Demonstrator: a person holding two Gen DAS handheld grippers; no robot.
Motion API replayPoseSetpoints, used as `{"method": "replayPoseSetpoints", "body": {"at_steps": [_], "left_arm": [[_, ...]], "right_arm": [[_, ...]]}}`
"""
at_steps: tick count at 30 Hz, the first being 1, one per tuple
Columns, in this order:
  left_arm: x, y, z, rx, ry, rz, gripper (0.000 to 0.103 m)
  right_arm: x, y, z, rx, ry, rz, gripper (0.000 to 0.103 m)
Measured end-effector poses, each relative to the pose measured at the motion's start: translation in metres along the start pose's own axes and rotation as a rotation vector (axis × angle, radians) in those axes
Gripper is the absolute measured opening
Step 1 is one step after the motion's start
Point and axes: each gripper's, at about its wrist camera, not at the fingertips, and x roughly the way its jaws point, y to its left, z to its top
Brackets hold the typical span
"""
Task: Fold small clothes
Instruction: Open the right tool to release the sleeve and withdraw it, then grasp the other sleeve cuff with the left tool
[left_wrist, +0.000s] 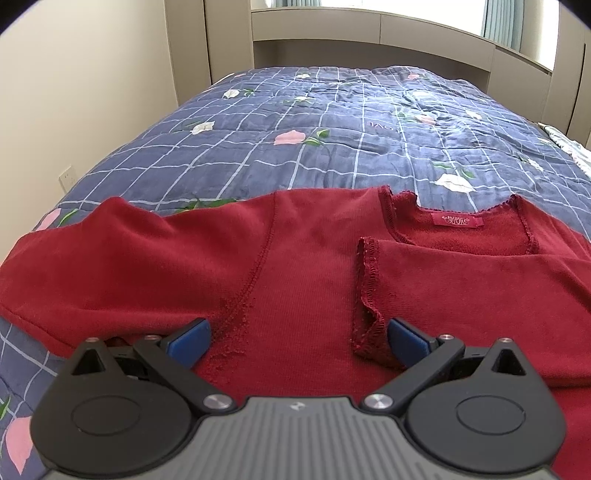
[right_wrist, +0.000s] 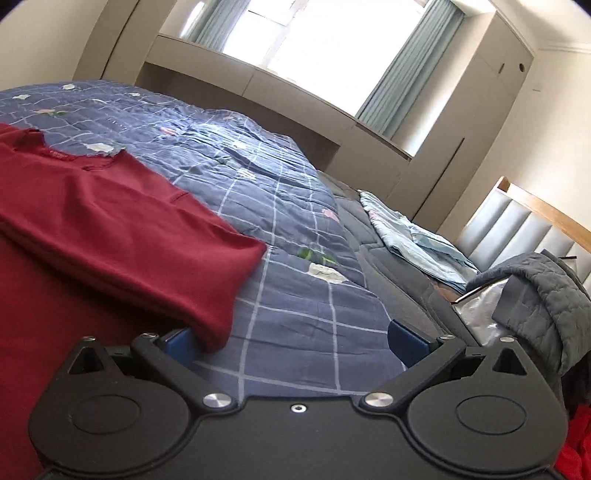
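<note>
**Q:** Red fabric fills both views. What is it, and where does it lie?

**A:** It is a dark red knit top (left_wrist: 303, 258), spread flat on a blue checked quilt with flowers (left_wrist: 295, 122) that covers a bed. The neckline, with its pink label (left_wrist: 457, 220), points away from the camera. One sleeve (left_wrist: 461, 280) is already folded across the chest, its stitched cuff near the middle. The other sleeve (left_wrist: 122, 254) lies spread out to the side.

**Q:** What are the grippers doing?

**A:** The left gripper (left_wrist: 299, 338) hovers low over the body of the top with its blue pads spread wide, holding nothing. The right gripper (right_wrist: 288, 338) is also spread wide and empty, at the garment's right edge; the folded shoulder seems to brush its left pad (right_wrist: 177, 341), though the view there is too close to be sure.

**Q:** Which step is this?

**A:** Probably midway through the sleeve folds. Next, the left gripper would need to pinch the spread sleeve and carry it across the chest.

**Q:** Anything else nearby?

**A:** A pale blue cloth (right_wrist: 413, 236) and a grey quilted jacket (right_wrist: 550, 291) lie well apart, by the headboard (right_wrist: 524, 225).
</note>
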Motion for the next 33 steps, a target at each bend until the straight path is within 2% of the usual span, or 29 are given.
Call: {"method": "replayPoseSetpoints", "body": {"at_steps": [4,9,13,15,20,24,29,33], "left_arm": [[-0.010,0.006,0.002,0.000,0.005,-0.033,0.103],[-0.043,0.029,0.000,-0.048,-0.029,-0.059,0.103],[-0.069,0.062,-0.004,-0.089,-0.052,-0.034,0.103],[-0.079,0.088,-0.007,-0.131,-0.062,0.004,0.103],[-0.099,0.169,-0.021,-0.233,-0.115,0.161,0.103],[-0.093,0.238,-0.028,-0.302,-0.117,0.225,0.103],[-0.065,0.312,-0.032,-0.522,-0.089,0.184,0.103],[-0.045,0.347,-0.034,-0.658,-0.081,0.111,0.103]], "right_arm": [[-0.017,-0.004,0.001,0.007,-0.002,0.068,0.102],[-0.054,-0.009,0.008,0.047,-0.025,0.128,0.102],[-0.089,-0.004,0.020,0.087,-0.055,0.232,0.102],[-0.104,0.004,0.027,0.089,-0.073,0.287,0.102],[-0.134,0.037,0.039,0.037,-0.100,0.402,0.102],[-0.146,0.071,0.045,0.007,-0.088,0.479,0.102],[-0.151,0.107,0.048,0.003,-0.042,0.505,0.102],[-0.154,0.118,0.044,0.100,0.018,0.546,0.102]]}}
